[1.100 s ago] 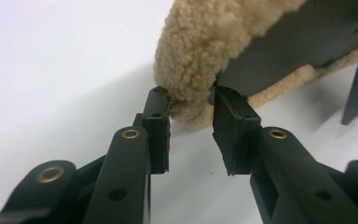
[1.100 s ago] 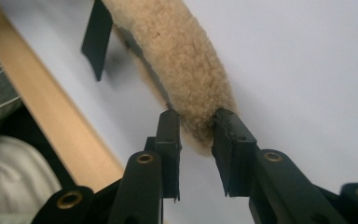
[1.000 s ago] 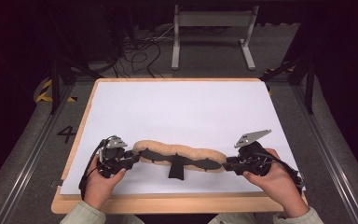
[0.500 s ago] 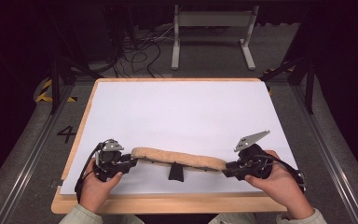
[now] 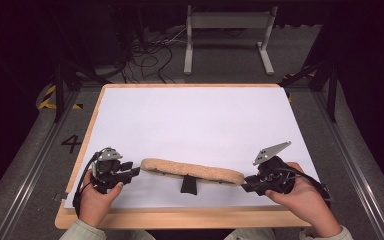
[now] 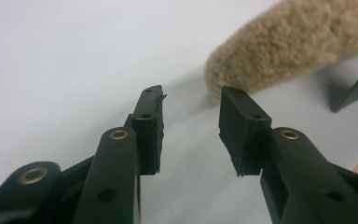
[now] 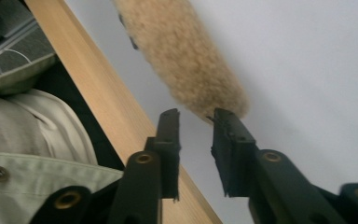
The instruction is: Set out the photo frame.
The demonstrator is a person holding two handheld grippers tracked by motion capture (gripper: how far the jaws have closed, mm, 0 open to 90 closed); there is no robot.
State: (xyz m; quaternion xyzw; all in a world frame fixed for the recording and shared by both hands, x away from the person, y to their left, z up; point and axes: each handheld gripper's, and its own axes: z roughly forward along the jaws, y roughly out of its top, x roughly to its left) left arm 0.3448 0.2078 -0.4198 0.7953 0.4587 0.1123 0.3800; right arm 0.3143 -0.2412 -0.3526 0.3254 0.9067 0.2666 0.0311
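Fleecy tan strap point(image 5: 192, 171), long and narrow, lies stretched left to right across the near part of the white sheet point(image 5: 195, 120) that covers the wooden table point(image 5: 180, 218) in the high view. A small black piece point(image 5: 189, 184) hangs at its middle on the near side. The left gripper point(image 5: 130, 172) sits just off the strap's left end, and the right gripper point(image 5: 247, 182) meets the right end, each held in a hand coming in from the near edge. Far of the strap the sheet is wide and bare right up to the far edge; near of it only a thin strip of sheet and the wooden lip remain. Both grippers sit close to the sheet's side edges.

In the left gripper view the jaws stand moderately apart, having just been opening, with nothing between them. The strap's rounded end point(image 6: 279, 51) lies just past the right-hand jaw tip, touching or almost touching it; bare white sheet point(image 6: 65, 56) spreads beyond on the left.

In the right gripper view the jaws stand fairly narrow, having just been closing. The strap's end point(image 7: 191, 56) reaches the tip of the right-hand jaw, but the gap between the pads looks empty. The table's wooden edge point(image 7: 98, 93) runs diagonally close beside the strap, with a pale sleeve point(image 7: 32, 163) beyond it.
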